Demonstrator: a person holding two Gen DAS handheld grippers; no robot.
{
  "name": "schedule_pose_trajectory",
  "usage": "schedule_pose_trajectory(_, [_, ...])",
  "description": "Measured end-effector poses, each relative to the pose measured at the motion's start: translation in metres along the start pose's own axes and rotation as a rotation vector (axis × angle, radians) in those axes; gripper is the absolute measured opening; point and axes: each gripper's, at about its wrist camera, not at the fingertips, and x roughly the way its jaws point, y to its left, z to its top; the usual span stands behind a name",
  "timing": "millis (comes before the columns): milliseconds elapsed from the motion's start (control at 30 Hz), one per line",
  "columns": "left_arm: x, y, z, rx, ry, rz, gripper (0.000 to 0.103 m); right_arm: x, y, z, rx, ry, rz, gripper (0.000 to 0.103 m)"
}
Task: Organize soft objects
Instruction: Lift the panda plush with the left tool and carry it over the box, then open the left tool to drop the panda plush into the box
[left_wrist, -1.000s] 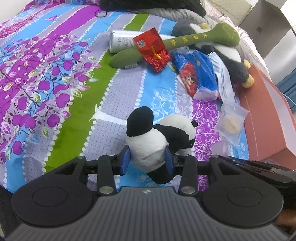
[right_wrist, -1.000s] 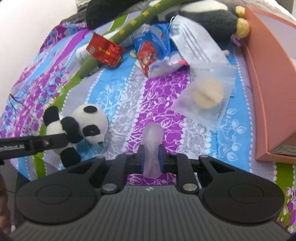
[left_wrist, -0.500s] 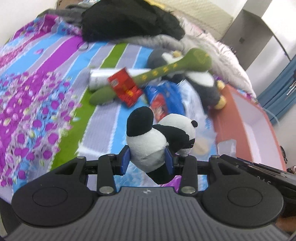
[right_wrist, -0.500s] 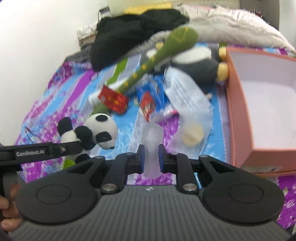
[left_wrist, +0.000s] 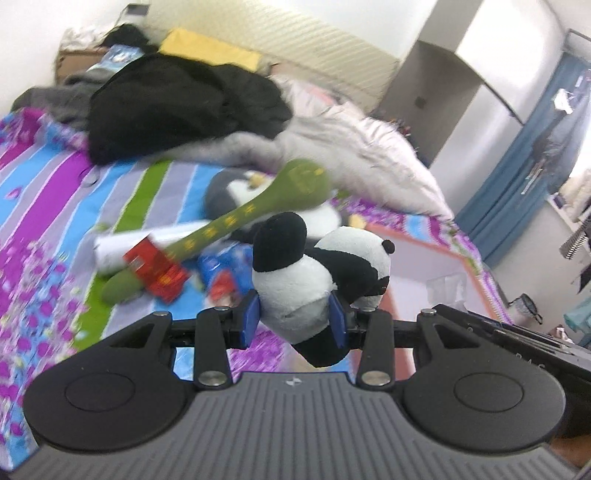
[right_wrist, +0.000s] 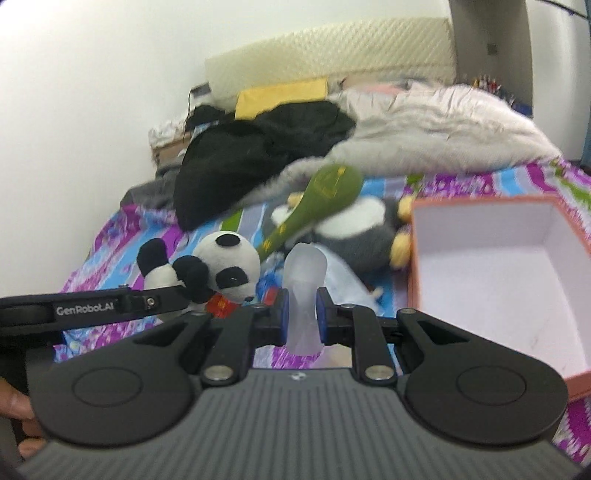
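Panda plush (left_wrist: 295, 280) clamped mid-body in left hand-held gripper (left_wrist: 293, 319), clear of the bed (left_wrist: 44, 206); right hand-held gripper (right_wrist: 302, 314) grips translucent soft piece (right_wrist: 304, 280); suggest carrying both level over orange box (right_wrist: 491, 258), releasing low inside, one at a time.

"GenRobot.AI" on the left hand-held gripper (right_wrist: 184, 291)
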Motion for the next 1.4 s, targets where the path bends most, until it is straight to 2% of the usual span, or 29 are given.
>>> schedule_pose_trajectory(233, [0.019, -0.048, 0.019, 0.056, -0.003, -0.084, 0.045, -0.015, -0.028, 0.018, 0.005, -0.076, -0.053, 0.019])
schedule_pose_trajectory(433, [0.057, -0.086, 0.022, 0.095, 0.045, -0.139, 0.045, -0.01, -0.073, 0.017, 0.06, -0.078, -0.128, 0.019])
schedule_pose_trajectory(700, [0.131, -0.125, 0.008, 0.155, 0.166, -0.172, 0.046, 0.018, -0.145, -0.004, 0.181, 0.001, -0.223, 0.019])
schedule_pose_trajectory(967, [0.206, -0.148, -0.015, 0.199, 0.3, -0.16, 0.046, 0.054, -0.197, -0.028, 0.233, 0.115, -0.274, 0.02])
schedule_pose_trajectory(1200, [0.235, -0.162, -0.029, 0.245, 0.358, -0.164, 0.046, 0.075, -0.221, -0.049, 0.281, 0.187, -0.299, 0.021])
schedule_pose_trajectory(1333, [0.245, -0.164, -0.03, 0.239, 0.385, -0.166, 0.048, 0.079, -0.225, -0.055, 0.314, 0.22, -0.297, 0.024])
schedule_pose_trajectory(1400, [0.245, -0.166, -0.03, 0.246, 0.384, -0.17, 0.053, 0.079, -0.226, -0.056, 0.325, 0.226, -0.295, 0.033])
